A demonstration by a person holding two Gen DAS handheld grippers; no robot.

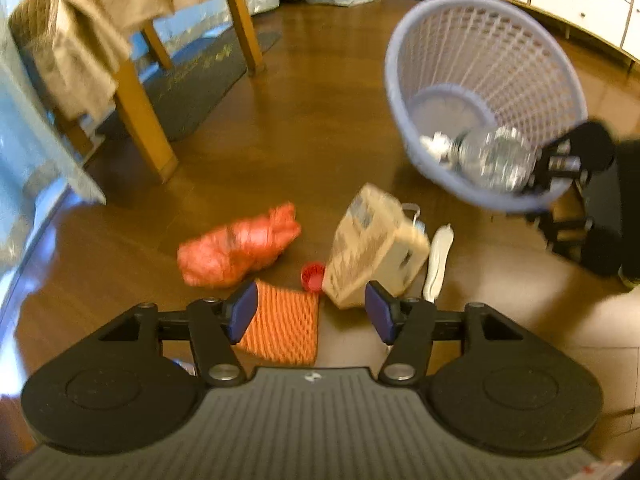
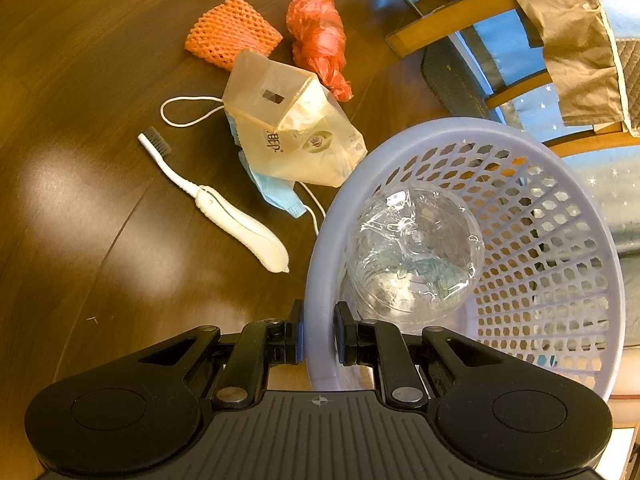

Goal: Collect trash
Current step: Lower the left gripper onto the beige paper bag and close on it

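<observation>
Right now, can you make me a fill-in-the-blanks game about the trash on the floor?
1. The right gripper pinches the rim of the purple ____.
2. Inside the basket lies a crushed clear plastic ____.
3. The white toothbrush lies on the ____.
4. The netted foam sleeve is coloured ____.

Missing words: basket; bottle; floor; orange

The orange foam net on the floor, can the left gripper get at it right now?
Probably yes. The left gripper is open with nothing between its fingers, and the orange foam net lies uncovered just below them. The milk carton and red bottle cap sit close beside it, not on top.
</observation>
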